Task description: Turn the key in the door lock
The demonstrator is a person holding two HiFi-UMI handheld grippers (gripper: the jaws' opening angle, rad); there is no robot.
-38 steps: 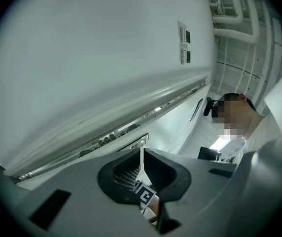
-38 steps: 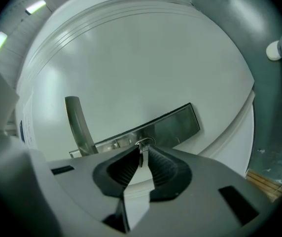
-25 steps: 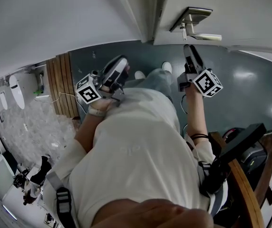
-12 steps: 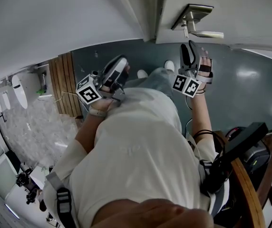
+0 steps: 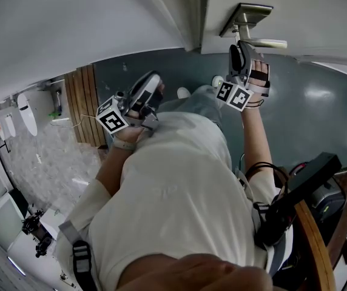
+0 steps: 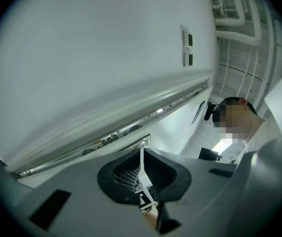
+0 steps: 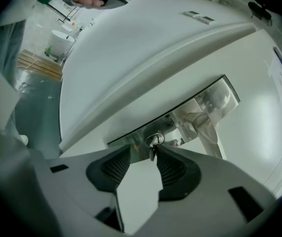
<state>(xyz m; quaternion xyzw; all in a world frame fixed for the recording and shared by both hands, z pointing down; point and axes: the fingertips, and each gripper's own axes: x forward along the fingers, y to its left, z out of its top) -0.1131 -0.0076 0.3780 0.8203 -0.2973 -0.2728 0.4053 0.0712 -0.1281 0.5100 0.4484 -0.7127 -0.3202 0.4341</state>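
The steel lock plate [image 5: 247,14] with its lever handle [image 5: 267,42] sits on the white door [image 5: 319,11] at the top of the head view. My right gripper [image 5: 241,46] points up at it, just below the lever. In the right gripper view a small key [image 7: 153,146] sticks out of the keyhole ring on the lock plate [image 7: 180,122]. The right gripper [image 7: 142,152] is open, with the key at the tip of its right pad [image 7: 173,169] and a wide gap to the left pad. My left gripper [image 5: 155,79] is held by the person's chest, shut on nothing, and in its own view the left gripper [image 6: 141,164] faces a white wall.
The door frame's edge [image 5: 188,23] runs left of the lock. A wooden slatted mat [image 5: 79,105] lies on the teal floor [image 5: 319,102] at the left. A black device [image 5: 310,180] and a wooden rail [image 5: 316,241] stand at the lower right. Wall switches [image 6: 187,46] show above the left gripper.
The right gripper has rolled over, so its marker cube swung from the right side to the left, and it has moved up closer to the lock. The left gripper stayed put.
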